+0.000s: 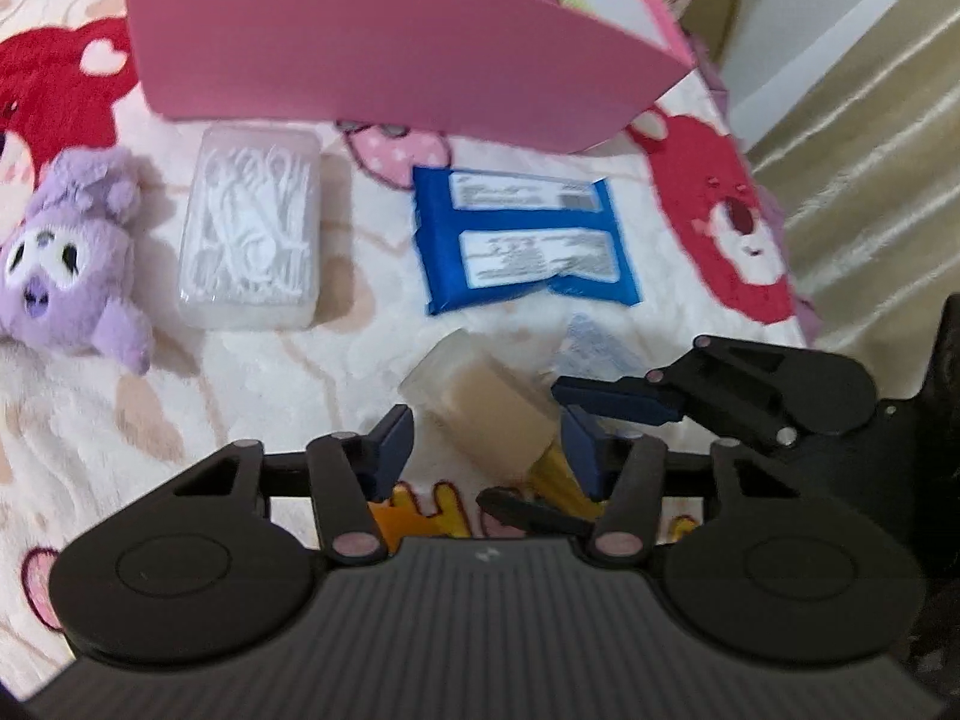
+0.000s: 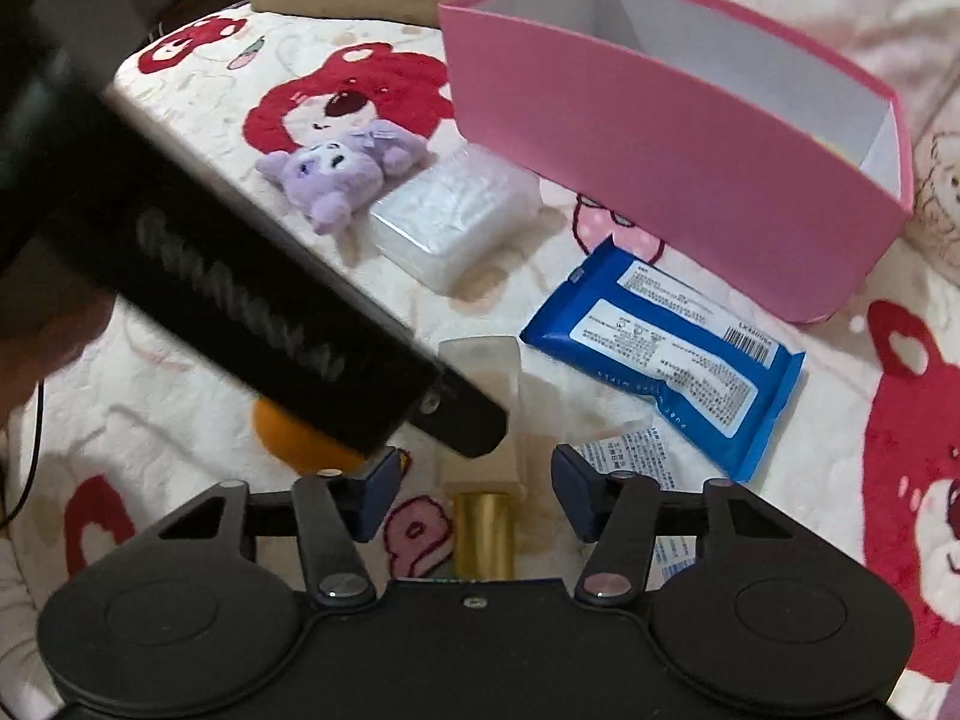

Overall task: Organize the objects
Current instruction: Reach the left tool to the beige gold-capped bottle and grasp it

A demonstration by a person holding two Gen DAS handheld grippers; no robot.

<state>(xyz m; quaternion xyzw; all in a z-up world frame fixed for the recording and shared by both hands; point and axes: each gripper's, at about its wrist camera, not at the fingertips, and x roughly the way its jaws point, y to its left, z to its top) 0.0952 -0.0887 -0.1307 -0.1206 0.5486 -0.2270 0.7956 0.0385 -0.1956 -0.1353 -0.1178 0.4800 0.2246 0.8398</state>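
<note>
A beige bottle with a clear cap and gold collar (image 1: 486, 405) lies on the bear-print blanket between the fingers of my open left gripper (image 1: 489, 444). It also shows in the right wrist view (image 2: 483, 438), lying between the open fingers of my right gripper (image 2: 477, 480). The right gripper's fingers (image 1: 618, 402) reach in from the right in the left wrist view. A blue wipes pack (image 1: 522, 240) (image 2: 666, 348), a clear box of white floss picks (image 1: 252, 228) (image 2: 450, 222) and a purple plush (image 1: 72, 264) (image 2: 336, 174) lie before a pink box (image 1: 384, 48) (image 2: 678, 162).
A small printed sachet (image 1: 591, 348) (image 2: 630, 450) lies right of the bottle. An orange object (image 2: 300, 438) sits under the left gripper's black body (image 2: 240, 294), which crosses the right wrist view. The bed edge and a curtain (image 1: 870, 150) are to the right.
</note>
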